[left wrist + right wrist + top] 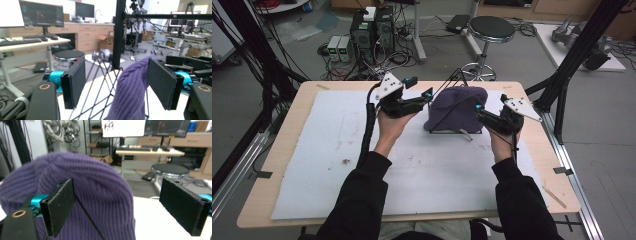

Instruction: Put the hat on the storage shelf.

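One purple knit beanie point(456, 107), draped over one black wire rack point(452, 80), at 12 o'clock from table centre on a white foam mat point(327, 155) covering the wooden table point(287, 120)

Two hand-held grippers. Left gripper point(428, 94), at 9 o'clock of the beanie, jaws spread, tips just beside the knit, nothing between them that they pinch. Right gripper point(477, 109), at 3 o'clock of the beanie, jaws spread, tips against or just beside the fabric; contact cannot be told. Two hands, two black sleeves, entering from 6 o'clock

Left gripper view: diamond mesh of the rack point(100, 82) between the open pads, with a fold of the beanie point(130, 92) rising at 5 o'clock, nearer the right pad; the high view shows the rack as thin rods alone

Right gripper view: ribbed knit of the beanie point(92, 185) behind the left pad, and a thin black rod crossing it; right pad over bare white mat

Surroundings: one round black stool point(491, 28) beyond the table at 12 o'clock; computer towers point(372, 30) and tangled cables on the floor at 11 o'clock; black frame struts at both table sides
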The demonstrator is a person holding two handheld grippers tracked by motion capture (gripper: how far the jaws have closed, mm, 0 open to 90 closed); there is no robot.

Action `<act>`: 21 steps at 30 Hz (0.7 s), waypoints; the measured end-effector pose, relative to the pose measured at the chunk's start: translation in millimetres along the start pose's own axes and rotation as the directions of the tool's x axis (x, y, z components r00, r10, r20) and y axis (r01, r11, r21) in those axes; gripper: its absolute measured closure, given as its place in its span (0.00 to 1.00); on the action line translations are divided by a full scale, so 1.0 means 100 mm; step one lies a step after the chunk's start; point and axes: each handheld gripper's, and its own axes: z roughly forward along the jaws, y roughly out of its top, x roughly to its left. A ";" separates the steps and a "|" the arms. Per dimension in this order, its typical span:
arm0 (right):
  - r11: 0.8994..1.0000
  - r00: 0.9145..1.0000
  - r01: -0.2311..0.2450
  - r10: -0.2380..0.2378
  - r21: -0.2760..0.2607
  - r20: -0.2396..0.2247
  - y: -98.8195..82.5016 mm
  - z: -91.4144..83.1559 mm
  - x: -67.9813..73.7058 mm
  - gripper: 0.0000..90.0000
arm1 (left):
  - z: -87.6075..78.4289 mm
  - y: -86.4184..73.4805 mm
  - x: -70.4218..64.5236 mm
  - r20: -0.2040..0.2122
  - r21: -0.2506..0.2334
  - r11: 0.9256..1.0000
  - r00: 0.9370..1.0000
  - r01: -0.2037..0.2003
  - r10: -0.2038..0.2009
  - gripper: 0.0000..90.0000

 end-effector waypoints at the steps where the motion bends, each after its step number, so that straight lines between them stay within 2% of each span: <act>1: 1.000 1.000 0.001 -0.001 -0.014 0.002 0.01 -0.01 0.01 0.14 | -0.06 0.01 0.02 -0.009 -0.014 1.000 1.000 0.005 -0.005 0.36; 3: 0.999 1.000 0.010 -0.010 -0.038 0.011 0.03 -0.04 0.02 0.14 | -0.16 0.03 0.06 -0.026 -0.041 0.999 1.000 0.016 -0.017 0.36; 6: 0.998 1.000 0.016 -0.016 -0.053 0.010 0.04 -0.08 0.03 0.14 | -0.33 0.05 0.10 -0.063 -0.077 0.997 0.998 0.000 -0.005 0.36; 9: 0.997 1.000 0.012 -0.011 -0.081 0.014 0.05 -0.12 0.04 0.14 | -0.51 0.08 0.12 -0.124 -0.143 0.989 0.992 -0.025 0.008 0.36; 15: 0.994 1.000 -0.010 0.010 -0.107 0.001 0.08 -0.19 0.03 0.14 | -0.83 0.11 0.19 -0.182 -0.185 0.982 0.983 -0.042 0.008 0.36; 17: 0.994 1.000 -0.009 0.010 -0.113 0.002 0.09 -0.21 0.02 0.13 | -0.93 0.10 0.21 -0.202 -0.189 0.980 0.979 -0.058 0.019 0.36; 21: 0.991 1.000 -0.019 0.020 -0.132 0.009 0.12 -0.28 -0.01 0.13 | -1.21 0.08 0.27 -0.262 -0.222 0.972 0.965 -0.083 0.023 0.36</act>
